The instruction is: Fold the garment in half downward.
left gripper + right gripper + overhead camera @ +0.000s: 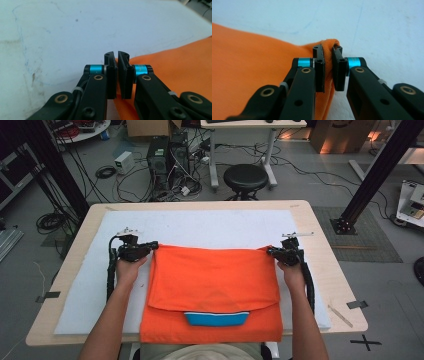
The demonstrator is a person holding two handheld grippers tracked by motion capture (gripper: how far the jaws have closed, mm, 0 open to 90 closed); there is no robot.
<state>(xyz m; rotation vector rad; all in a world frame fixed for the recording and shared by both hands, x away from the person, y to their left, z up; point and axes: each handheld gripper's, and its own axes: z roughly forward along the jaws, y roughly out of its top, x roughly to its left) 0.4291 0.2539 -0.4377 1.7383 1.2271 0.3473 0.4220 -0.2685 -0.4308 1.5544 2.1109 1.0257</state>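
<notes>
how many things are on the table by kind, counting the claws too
Orange garment: 1
White mat under it: 1
Claws: 2, the left claw and the right claw, each shut on a far corner of the garment
Total: 4

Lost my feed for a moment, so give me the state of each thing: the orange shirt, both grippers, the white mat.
Orange shirt: flat, folded over, blue collar showing at the near edge.
Left gripper: shut on the shirt's far left corner.
Right gripper: pinching the far right corner.
White mat: flat under the shirt.
</notes>
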